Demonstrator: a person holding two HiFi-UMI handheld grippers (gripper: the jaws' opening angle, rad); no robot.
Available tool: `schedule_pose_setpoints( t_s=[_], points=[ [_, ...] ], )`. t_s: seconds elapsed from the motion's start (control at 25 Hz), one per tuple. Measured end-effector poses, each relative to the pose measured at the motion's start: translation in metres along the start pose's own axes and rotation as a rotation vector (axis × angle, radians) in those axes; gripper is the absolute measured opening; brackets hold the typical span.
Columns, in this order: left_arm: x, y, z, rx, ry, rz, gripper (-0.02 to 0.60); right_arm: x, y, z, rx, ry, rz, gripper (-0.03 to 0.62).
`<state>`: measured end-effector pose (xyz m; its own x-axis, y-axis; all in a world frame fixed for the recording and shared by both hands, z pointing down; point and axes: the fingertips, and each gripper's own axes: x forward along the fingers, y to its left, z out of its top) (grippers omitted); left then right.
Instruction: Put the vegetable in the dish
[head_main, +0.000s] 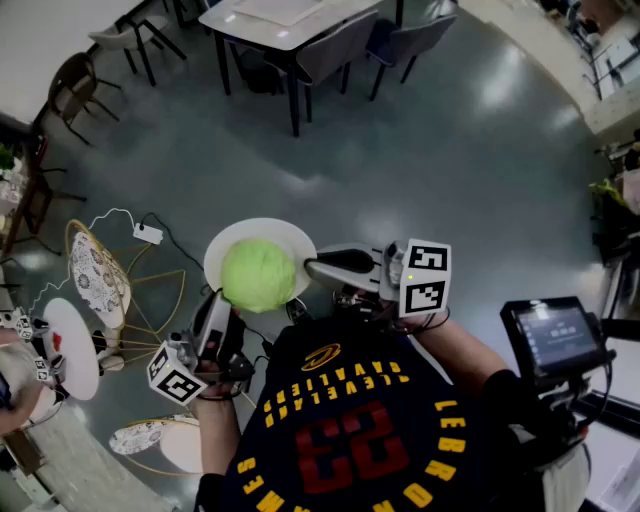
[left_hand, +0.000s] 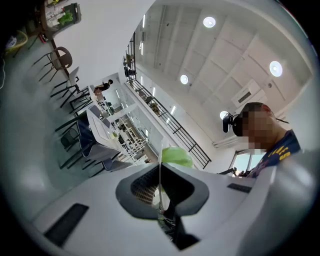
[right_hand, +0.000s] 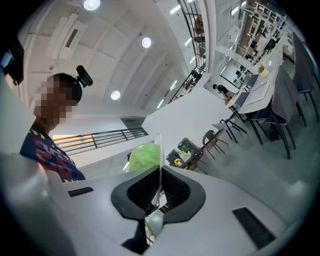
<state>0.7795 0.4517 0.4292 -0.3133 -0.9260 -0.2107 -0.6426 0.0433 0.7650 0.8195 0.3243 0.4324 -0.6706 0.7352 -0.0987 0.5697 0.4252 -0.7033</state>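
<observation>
A round green cabbage (head_main: 258, 275) lies in a white dish (head_main: 262, 226) that is held in the air above the grey floor. My left gripper (head_main: 219, 300) is shut on the dish's near-left rim. My right gripper (head_main: 310, 267) is shut on the rim's right side. In the left gripper view the left gripper (left_hand: 161, 191) clamps the thin dish edge (left_hand: 161, 160), with the cabbage (left_hand: 176, 156) just beyond. In the right gripper view the right gripper (right_hand: 159, 189) pinches the dish edge (right_hand: 160, 155), the cabbage (right_hand: 145, 156) to its left.
Wire-frame side tables (head_main: 98, 276) with patterned tops stand at the left, a white round one (head_main: 70, 352) nearer. A cable and adapter (head_main: 148, 233) lie on the floor. A table with chairs (head_main: 290, 25) stands far ahead. A screen device (head_main: 555, 335) is at the right.
</observation>
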Motion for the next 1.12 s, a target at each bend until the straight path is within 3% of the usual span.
schedule_pose_setpoints(
  t_s=[0.32, 0.44, 0.56, 0.72, 1.12],
  points=[
    [-0.003, 0.009, -0.003, -0.042, -0.002, 0.037, 0.012, 0.003, -0.004, -0.001, 0.023, 0.006, -0.008, 0.017],
    [0.003, 0.018, -0.011, -0.177, -0.001, 0.097, 0.012, -0.002, -0.018, -0.007, 0.115, 0.019, -0.070, 0.017],
    [0.011, 0.032, -0.025, -0.327, 0.013, 0.178, 0.012, -0.015, -0.047, -0.019, 0.288, 0.038, -0.183, 0.017],
    [0.010, 0.057, -0.041, -0.460, 0.043, 0.279, 0.012, -0.019, -0.075, -0.036, 0.518, 0.000, -0.233, 0.017],
    [-0.003, 0.082, -0.040, -0.575, 0.017, 0.339, 0.012, -0.004, -0.090, -0.046, 0.569, 0.014, -0.281, 0.017]
  ],
)
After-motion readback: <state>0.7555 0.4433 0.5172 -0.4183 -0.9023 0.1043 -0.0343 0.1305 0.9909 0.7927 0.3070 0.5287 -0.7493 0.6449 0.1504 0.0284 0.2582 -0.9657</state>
